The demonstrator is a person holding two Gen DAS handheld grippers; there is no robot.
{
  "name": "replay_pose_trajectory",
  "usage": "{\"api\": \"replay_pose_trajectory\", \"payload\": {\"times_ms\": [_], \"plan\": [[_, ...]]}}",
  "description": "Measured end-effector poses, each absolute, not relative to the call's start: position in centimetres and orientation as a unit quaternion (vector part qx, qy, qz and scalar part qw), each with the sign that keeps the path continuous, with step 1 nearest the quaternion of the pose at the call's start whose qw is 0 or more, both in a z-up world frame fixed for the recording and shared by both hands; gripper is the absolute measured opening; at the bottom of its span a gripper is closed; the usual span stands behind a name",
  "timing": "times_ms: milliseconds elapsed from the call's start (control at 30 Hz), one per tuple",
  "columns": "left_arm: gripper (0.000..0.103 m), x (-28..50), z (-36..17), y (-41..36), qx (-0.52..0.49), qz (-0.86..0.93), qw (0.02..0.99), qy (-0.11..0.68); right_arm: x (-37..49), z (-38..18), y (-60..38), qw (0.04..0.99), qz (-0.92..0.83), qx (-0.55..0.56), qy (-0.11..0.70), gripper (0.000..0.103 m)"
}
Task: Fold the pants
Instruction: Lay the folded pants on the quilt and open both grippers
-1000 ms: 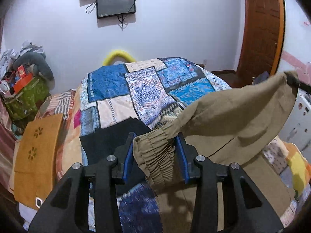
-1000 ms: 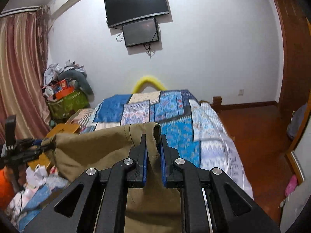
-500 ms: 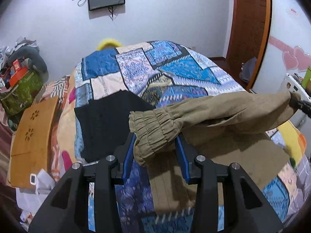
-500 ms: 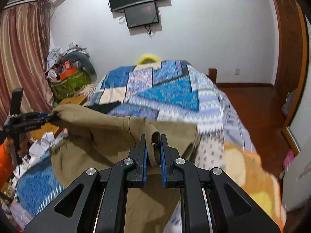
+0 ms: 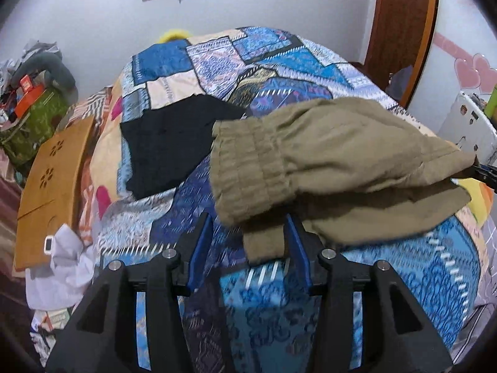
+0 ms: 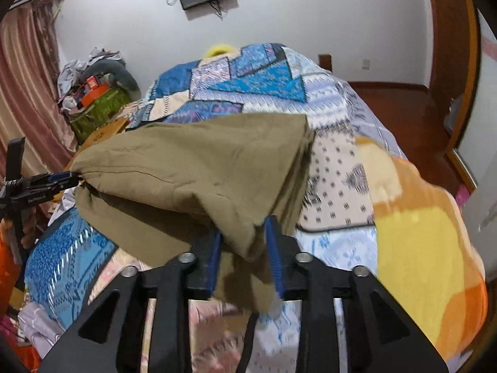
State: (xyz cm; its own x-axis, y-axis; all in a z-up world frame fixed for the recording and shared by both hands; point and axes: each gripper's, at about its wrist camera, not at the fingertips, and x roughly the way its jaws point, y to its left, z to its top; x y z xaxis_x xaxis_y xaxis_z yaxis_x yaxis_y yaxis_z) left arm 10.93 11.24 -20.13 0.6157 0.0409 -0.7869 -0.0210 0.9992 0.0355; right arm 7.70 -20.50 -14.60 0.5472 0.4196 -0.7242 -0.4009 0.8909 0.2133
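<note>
The olive-brown pants lie folded over on the patchwork bed, the gathered elastic end on top toward the left. My left gripper is open, its blue pads wide apart just short of the cloth's near edge. In the right wrist view the pants lie doubled. My right gripper is open with a fold of cloth loose between its pads. The left gripper shows in the right wrist view at the cloth's left end, and the right gripper shows in the left wrist view.
A black garment lies on the bed left of the pants. An orange wooden board leans at the bed's left side, with white cloth below it. A green bag and clutter sit at the far left. A yellow-orange blanket covers the bed's right side.
Both grippers lowered the pants onto the bed and opened. The lifted half now lies folded over the lower half.
</note>
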Motion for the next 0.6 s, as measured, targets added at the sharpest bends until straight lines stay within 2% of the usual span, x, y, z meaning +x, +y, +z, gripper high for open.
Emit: {"api": "replay_pose_trajectory", "payload": {"times_ms": [33,200,300,467,600], "plan": [[0.054,10.5,-20.1,11.3,0.013,0.022,0.898,0.440,7.4,-14.7,-20.8,0.879,0.228,0.010,0.420,0.036],[0.061,9.2,-18.3,11.8,0.003,0.029,0.902,0.431,5.3,-14.1,-21.3,0.882,0.218,-0.001,0.417,0.039],[0.072,9.0,-16.4,11.8,0.002,0.035,0.911,0.411,4.4,-12.5,-21.2,0.896,0.211,-0.009,0.392,0.042],[0.089,10.0,-13.6,10.4,0.011,0.020,0.919,0.393,4.4,-10.0,-19.6,0.904,0.234,-0.022,0.358,0.065],[0.094,11.2,-12.7,8.3,0.028,-0.010,0.919,0.393,5.2,-9.6,-16.7,0.895,0.267,-0.040,0.355,0.068]]}}
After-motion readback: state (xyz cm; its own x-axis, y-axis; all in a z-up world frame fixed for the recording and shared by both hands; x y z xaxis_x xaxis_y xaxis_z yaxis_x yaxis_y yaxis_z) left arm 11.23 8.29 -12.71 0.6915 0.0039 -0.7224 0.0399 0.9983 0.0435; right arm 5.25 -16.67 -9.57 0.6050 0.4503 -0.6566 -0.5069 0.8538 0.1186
